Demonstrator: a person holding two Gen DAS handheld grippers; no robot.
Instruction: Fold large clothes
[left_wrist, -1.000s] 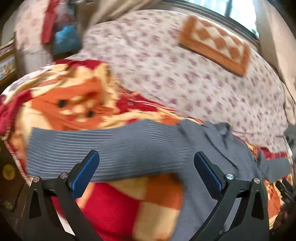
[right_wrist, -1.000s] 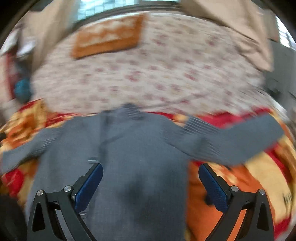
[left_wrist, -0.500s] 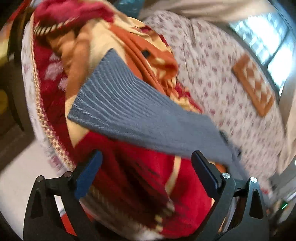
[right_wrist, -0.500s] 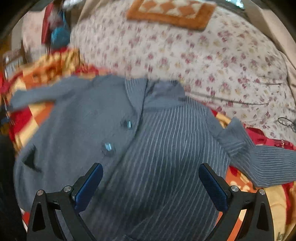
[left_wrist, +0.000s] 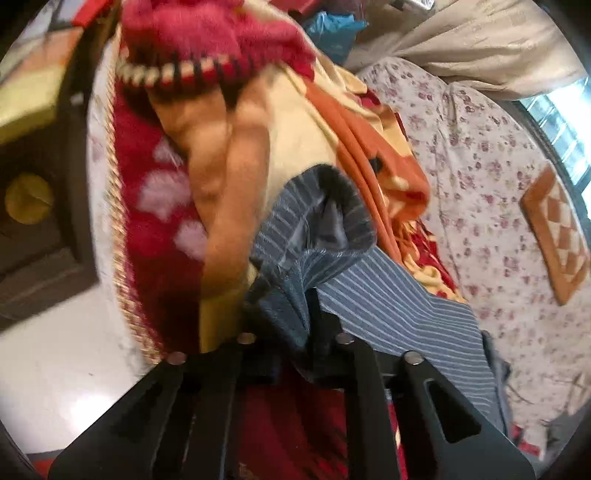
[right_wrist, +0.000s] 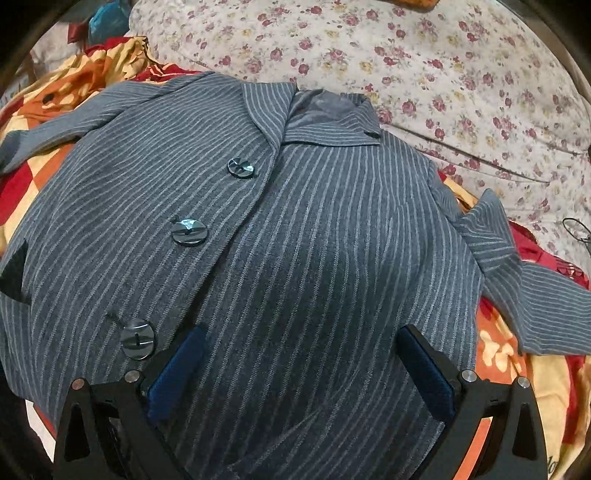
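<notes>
**Grey pinstriped jacket, laid out on bed, one cuff gripped**

Item: jacket (right_wrist: 314, 240), grey with pale stripes, spread front-up with collar (right_wrist: 325, 118) towards the floral sheet; three dark buttons (right_wrist: 188, 232) run down its front edge. Position given relative to the red, orange and cream blanket (left_wrist: 159, 229): the jacket's body lies on top of it, both sleeves spread out over it to either side.

Sleeve (left_wrist: 388, 306): lies across the blanket near its braided edge; the cuff (left_wrist: 325, 214) is bunched and lifted, lining showing.

Left gripper (left_wrist: 295, 314): jaws have just been closing and now stand pinched together on the sleeve fabric just behind the cuff.

Right gripper (right_wrist: 299, 373): jaws spread wide, blue pads (right_wrist: 177, 373) apart, poised over the lower front of the jacket; nothing is held between them.

Surroundings: floral sheet (right_wrist: 443, 74) beyond the blanket; orange checked mat (left_wrist: 554, 236) on that sheet, well apart from the blanket; beige curtain (left_wrist: 480, 40) beyond.
</notes>
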